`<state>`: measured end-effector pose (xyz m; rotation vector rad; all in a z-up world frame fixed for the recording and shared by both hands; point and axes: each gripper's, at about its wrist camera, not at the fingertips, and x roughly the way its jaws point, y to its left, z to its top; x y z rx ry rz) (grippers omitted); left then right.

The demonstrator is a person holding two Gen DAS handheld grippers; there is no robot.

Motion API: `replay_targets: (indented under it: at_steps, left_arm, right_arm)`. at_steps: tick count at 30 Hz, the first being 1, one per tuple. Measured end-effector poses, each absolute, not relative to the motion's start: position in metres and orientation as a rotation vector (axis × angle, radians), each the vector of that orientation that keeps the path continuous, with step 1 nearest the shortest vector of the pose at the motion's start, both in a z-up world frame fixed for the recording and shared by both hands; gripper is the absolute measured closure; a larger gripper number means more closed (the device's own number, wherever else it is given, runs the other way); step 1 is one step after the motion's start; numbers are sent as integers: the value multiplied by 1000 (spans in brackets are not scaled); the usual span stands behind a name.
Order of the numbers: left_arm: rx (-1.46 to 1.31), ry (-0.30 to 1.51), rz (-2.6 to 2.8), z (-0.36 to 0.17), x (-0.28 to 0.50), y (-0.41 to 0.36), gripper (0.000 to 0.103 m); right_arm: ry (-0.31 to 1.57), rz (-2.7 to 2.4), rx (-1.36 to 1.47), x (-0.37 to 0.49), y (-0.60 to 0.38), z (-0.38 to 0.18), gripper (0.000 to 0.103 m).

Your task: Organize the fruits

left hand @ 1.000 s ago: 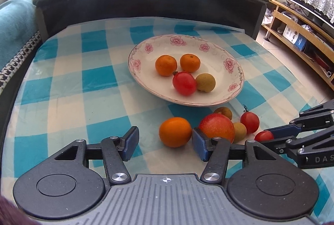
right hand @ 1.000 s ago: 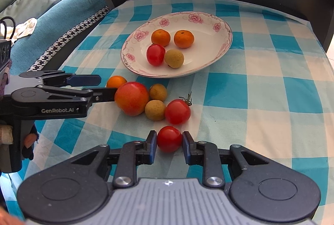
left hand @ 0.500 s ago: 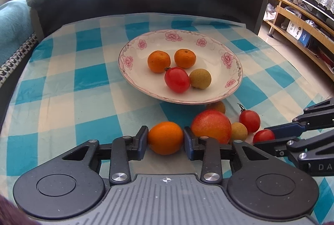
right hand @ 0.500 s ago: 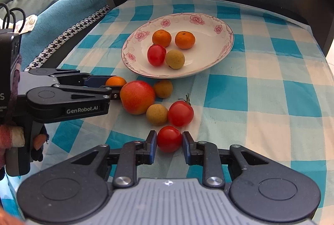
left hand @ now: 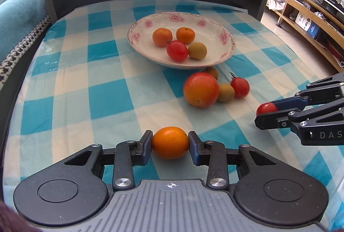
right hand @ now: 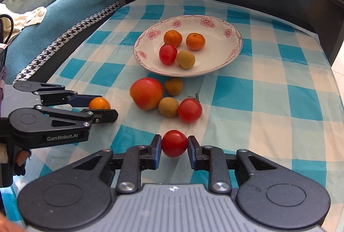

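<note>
Left gripper [left hand: 170, 143], labelled "GenRobot.AI", clamps an orange [left hand: 170, 142]; right gripper [right hand: 174, 144], marked "DAS", clamps a tomato [right hand: 174, 143].

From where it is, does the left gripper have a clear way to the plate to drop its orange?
Probably yes. The left gripper, shut on the orange, faces bare checked cloth up to the plate; the big red-orange fruit cluster sits off to the right.

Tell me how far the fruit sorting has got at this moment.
Partway. Done: the floral plate already holds two small oranges, a red tomato and a tan fruit. In hand: the left gripper is shut on an orange, the right gripper on a cherry tomato. Left on the checked cloth: the big red-orange fruit, two tan fruits and a stemmed tomato.
</note>
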<state>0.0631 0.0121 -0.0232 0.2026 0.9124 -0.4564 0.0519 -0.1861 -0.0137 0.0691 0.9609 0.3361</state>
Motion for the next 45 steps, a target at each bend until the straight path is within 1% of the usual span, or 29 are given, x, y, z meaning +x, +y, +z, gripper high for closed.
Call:
replay_targets:
  at_steps: [11,17,22,25,27,29,42,44,45]
  left_arm:
    - [265,885,-468,-28,43,2,59]
    - [284,870,-462,-29,41,0,55]
    - [290,872,-450,-28,36,0,45]
    - [288,872,-444,-28,31,2,41]
    - [288,872,-439,-28,28,2,40]
    - [284,873,-433,-29,27,3,40]
    - [260,865,-403,-30,25,2,39]
    - [262,863,-405,-30,24,2,43]
    - [260,863,-407,-30,24,2,48]
  right_arm:
    - [984,340,14,31,-175,-19,74]
    - [985,347,-2,31,-172,-22,73]
    - [979,350,-18,30,-171,-22,73]
    - [984,360,-12,31,-172,-22,69]
    - [986,368,-20,30,-170,-22,65]
    - [985,370,-28,30,-169,-22,64]
    - [966,368,-35,33,-167,-22,64]
    - [968,364,-42,34,-166,-22,64]
    - [971,363,-48,34,-165,-23,64]
